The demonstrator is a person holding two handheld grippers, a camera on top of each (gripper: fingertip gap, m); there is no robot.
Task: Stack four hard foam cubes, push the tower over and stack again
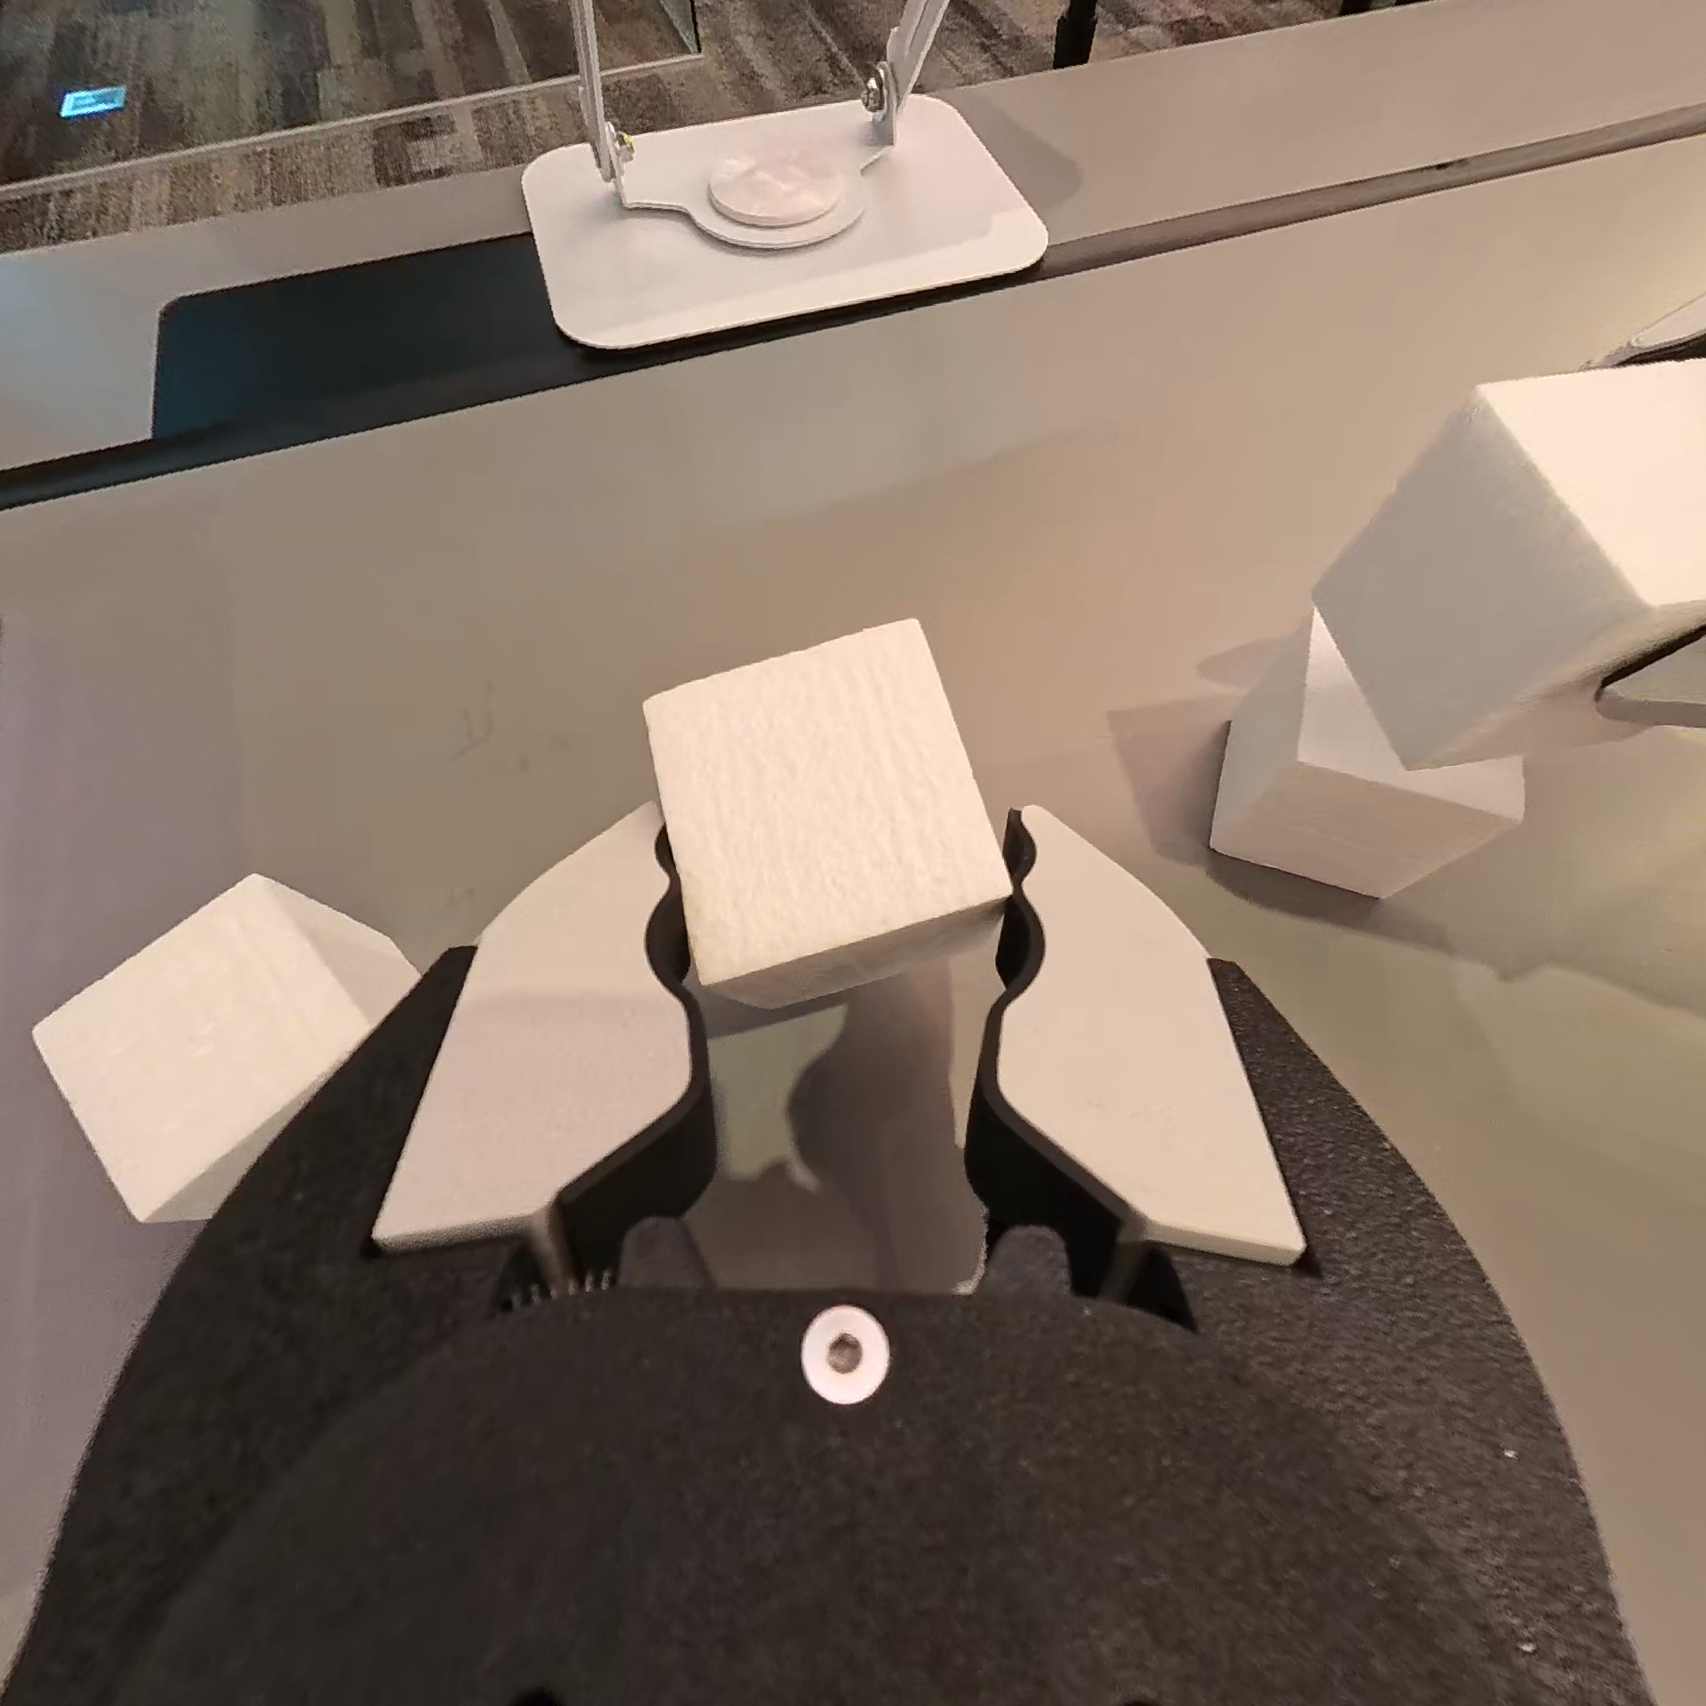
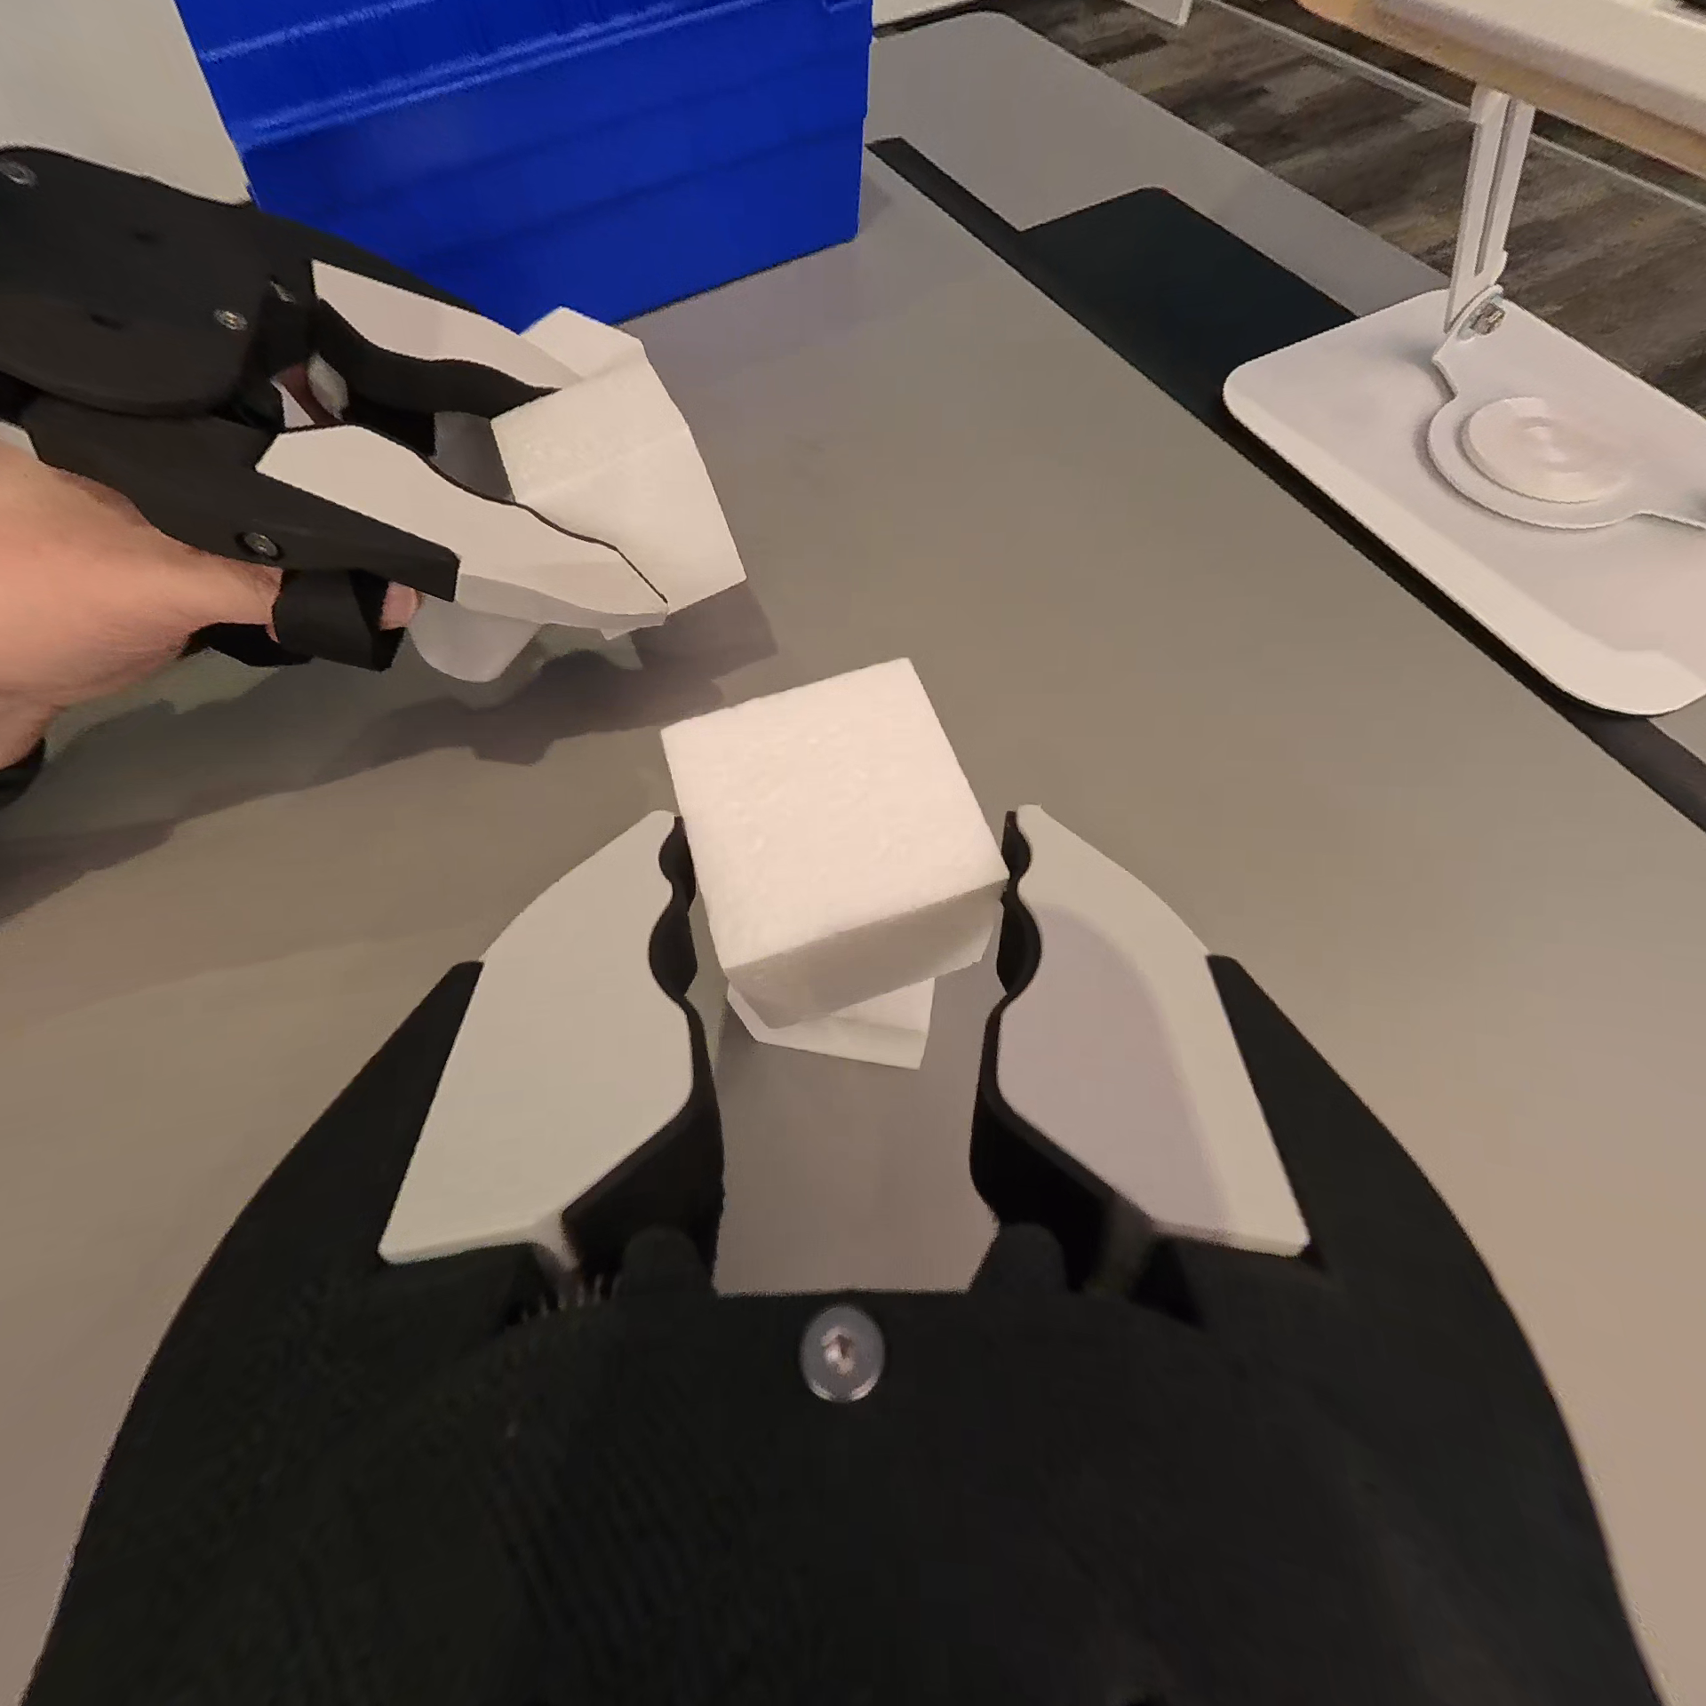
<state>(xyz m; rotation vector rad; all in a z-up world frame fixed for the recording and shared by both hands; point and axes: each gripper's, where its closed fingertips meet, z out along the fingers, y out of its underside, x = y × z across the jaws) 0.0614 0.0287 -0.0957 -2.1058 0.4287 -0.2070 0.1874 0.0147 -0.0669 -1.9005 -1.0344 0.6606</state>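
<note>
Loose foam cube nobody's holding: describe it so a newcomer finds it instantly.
On the grey table, look just left of the left gripper. The loose foam cube lies there on the tabletop, partly hidden by the gripper's black body. It alone is neither gripped nor stacked.

Black grippers point(image 1: 835, 886), pale grey jaws

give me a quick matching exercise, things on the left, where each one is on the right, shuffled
Things:
1. left gripper
2. right gripper
3. blue bin
4. white stand base

Places or states:
A. far end of the table, behind the left gripper
B. at the table's right edge
C. holds a cube, another cube lying beside it
D. holds a cube over a resting cube

Pairs: 1-C, 2-D, 3-A, 4-B
</note>
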